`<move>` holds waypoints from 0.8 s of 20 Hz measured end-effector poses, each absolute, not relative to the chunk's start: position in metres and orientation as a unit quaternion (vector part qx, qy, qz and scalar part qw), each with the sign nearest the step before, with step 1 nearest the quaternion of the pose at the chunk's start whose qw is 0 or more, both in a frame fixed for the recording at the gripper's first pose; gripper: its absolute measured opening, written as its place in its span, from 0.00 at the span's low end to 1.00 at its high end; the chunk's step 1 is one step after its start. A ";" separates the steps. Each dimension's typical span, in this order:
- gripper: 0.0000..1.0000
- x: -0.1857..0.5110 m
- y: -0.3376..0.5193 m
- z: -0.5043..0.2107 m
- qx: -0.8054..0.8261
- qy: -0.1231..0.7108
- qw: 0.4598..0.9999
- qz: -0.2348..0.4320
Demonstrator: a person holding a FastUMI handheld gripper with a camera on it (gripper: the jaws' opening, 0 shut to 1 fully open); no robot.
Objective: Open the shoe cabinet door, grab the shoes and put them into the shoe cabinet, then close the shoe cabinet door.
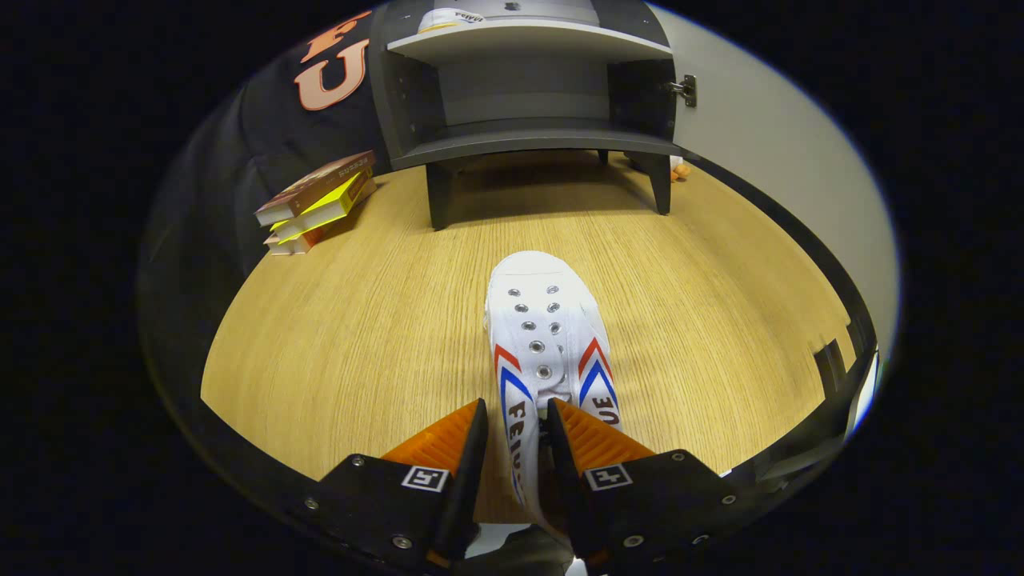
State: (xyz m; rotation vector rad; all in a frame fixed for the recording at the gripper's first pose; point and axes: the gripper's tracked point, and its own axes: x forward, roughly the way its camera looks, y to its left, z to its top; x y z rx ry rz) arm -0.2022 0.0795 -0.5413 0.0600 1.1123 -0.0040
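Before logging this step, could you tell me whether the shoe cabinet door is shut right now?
No. The door is swung open beside the cabinet, baring its shelves, while the gripper pinches the white shoe.

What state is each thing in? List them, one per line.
Gripper: shut on the white shoe's side wall.
White shoe: held, toe pointing at the cabinet.
Shoe cabinet: standing on the table, bottom shelf bare.
Cabinet door: swung open.
Second shoe: already on the upper shelf.
Books: stacked, closed, left of the cabinet.
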 end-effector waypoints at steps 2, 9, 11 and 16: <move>0.35 -0.201 0.080 -0.542 0.011 0.513 0.858 -0.008; 0.02 -0.200 0.094 -0.540 0.053 0.552 0.832 0.015; 0.01 -0.195 0.088 -0.530 0.043 0.547 0.836 0.023; 0.01 -0.175 0.081 -0.495 0.050 0.525 0.849 0.033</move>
